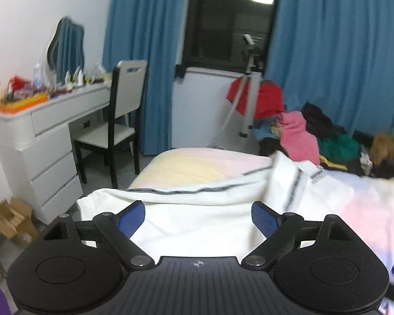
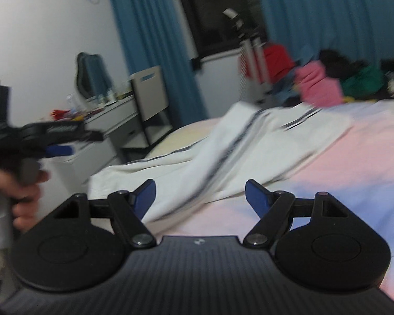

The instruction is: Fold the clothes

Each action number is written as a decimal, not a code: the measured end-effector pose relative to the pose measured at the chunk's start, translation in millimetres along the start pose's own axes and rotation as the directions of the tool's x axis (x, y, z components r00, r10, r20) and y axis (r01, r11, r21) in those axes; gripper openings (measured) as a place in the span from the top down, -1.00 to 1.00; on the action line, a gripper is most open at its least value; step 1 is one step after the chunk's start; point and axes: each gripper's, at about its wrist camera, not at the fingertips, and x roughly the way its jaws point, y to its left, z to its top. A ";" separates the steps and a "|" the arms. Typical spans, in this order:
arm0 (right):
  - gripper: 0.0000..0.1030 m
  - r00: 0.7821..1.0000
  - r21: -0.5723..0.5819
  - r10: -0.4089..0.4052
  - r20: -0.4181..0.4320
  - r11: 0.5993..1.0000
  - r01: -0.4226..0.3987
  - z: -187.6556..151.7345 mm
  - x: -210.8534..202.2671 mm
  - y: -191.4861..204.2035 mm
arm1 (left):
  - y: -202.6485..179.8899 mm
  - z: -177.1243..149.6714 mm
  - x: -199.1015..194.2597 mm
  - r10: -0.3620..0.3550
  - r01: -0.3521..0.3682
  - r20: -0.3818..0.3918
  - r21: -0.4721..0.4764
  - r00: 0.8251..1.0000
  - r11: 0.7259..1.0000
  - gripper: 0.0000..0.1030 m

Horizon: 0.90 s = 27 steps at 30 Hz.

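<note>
Bedroom walls are white, and a bed (image 1: pixel 197 165) with a soft pink and yellow sheet fills the near part of both views. Nearest in the left wrist view, the left tongs (image 1: pixel 197 219) stand wide apart with nothing between the blue pads (image 1: pixel 131 219), just over a white garment (image 1: pixel 197 223) with dark stripes. That garment lies rumpled on the bed. In the right wrist view the right tongs (image 2: pixel 200 197) are wide apart too, holding nothing, above the edge of the same cloth (image 2: pixel 223 152). At the left edge a hand (image 2: pixel 10 191) grips the other tool.

Farther off, a pile of clothes (image 1: pixel 315 136) in pink, green, black and red sits on the far side of the bed. A white bench (image 1: pixel 52 131) with drawers carries small bottles, with a chair (image 1: pixel 120 120) beside it. Blue curtains (image 1: pixel 144 52) hang by a dark window (image 1: pixel 231 21). No writing can be read; the small mark on each tool looks like a logo, but it is too blurry to tell.
</note>
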 end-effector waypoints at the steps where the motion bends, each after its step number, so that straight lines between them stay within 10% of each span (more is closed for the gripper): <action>1: -0.51 1.000 -0.008 -0.027 0.014 1.000 0.027 1.5 -4.8 -9.2 | -14.4 -4.9 -6.9 -0.015 0.015 0.001 0.011 1.000 1.000 -0.84; 9: -0.51 0.985 0.014 -0.161 0.055 0.987 0.160 -11.0 -11.8 -73.4 | -116.2 -34.6 20.4 -0.135 0.136 -0.018 0.072 0.991 0.988 -0.85; 21: -0.50 0.975 0.094 -0.221 0.031 0.971 0.218 -27.4 24.6 -134.2 | -152.7 10.7 245.1 -0.009 0.008 0.009 0.104 1.000 0.995 -0.84; 27: -0.50 0.972 0.150 -0.233 0.000 0.961 0.231 -39.6 64.7 -160.6 | -156.9 34.8 319.4 -0.036 0.036 0.004 0.047 0.999 0.998 -0.41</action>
